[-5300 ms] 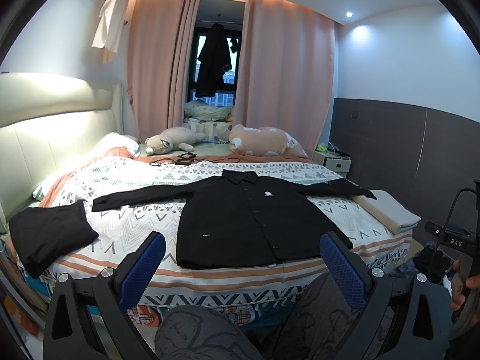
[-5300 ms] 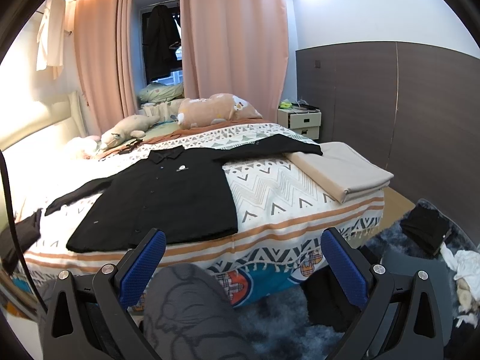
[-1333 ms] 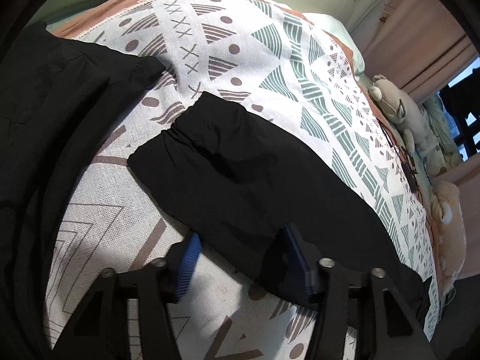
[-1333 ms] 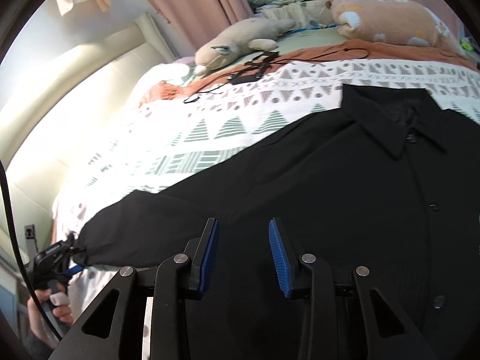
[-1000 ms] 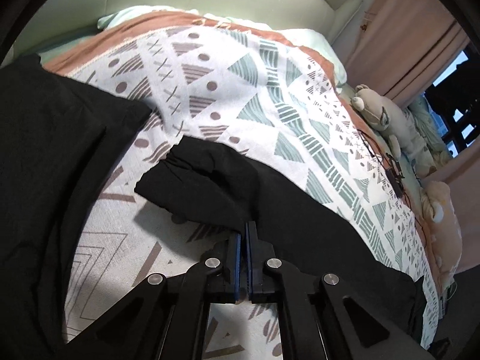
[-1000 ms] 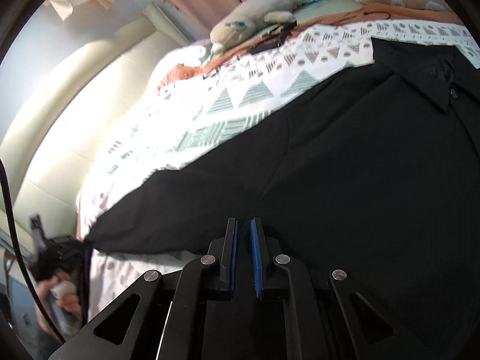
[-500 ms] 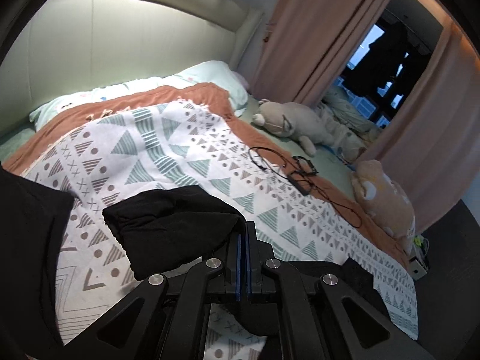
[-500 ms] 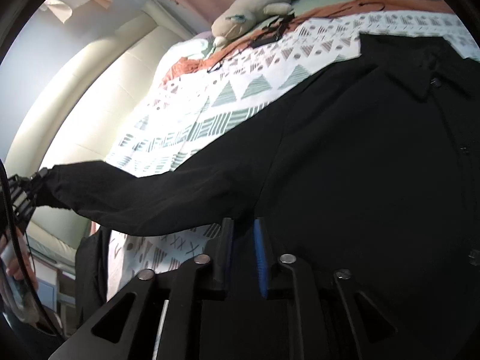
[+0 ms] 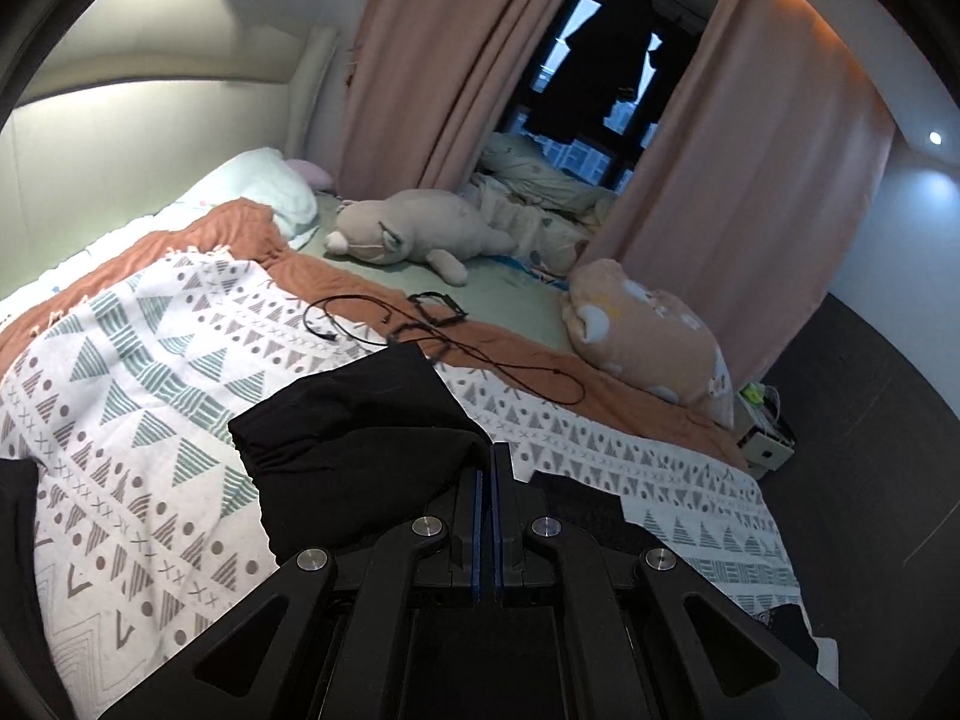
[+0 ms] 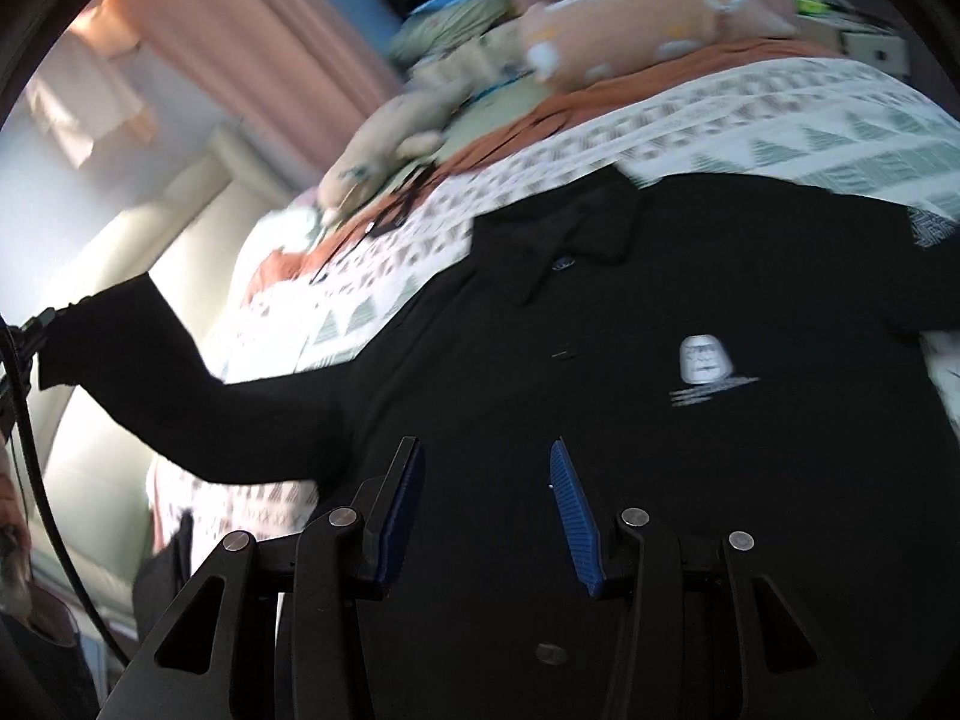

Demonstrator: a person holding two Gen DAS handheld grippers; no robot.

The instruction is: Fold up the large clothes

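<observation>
A black long-sleeved button shirt (image 10: pixel 630 396) with a white chest logo lies face up on the patterned bedspread (image 9: pixel 150 396). My left gripper (image 9: pixel 486 480) is shut on the shirt's left sleeve (image 9: pixel 360 438) near the cuff and holds it lifted above the bed. In the right wrist view that sleeve (image 10: pixel 180 396) stretches up and left to the left gripper at the frame's edge. My right gripper (image 10: pixel 486 492) is open and empty, hovering over the shirt's body below the collar (image 10: pixel 570 228).
A grey plush toy (image 9: pixel 414 234) and a peach plush pillow (image 9: pixel 648 330) lie at the head of the bed, with black cables (image 9: pixel 432 330) beside them. Another black garment (image 9: pixel 18 540) lies at the left. A nightstand (image 9: pixel 762 438) stands at the right.
The left gripper has lifted the sleeve higher and carried it toward the shirt's body. The right gripper, shut on the shirt before, has opened and let go.
</observation>
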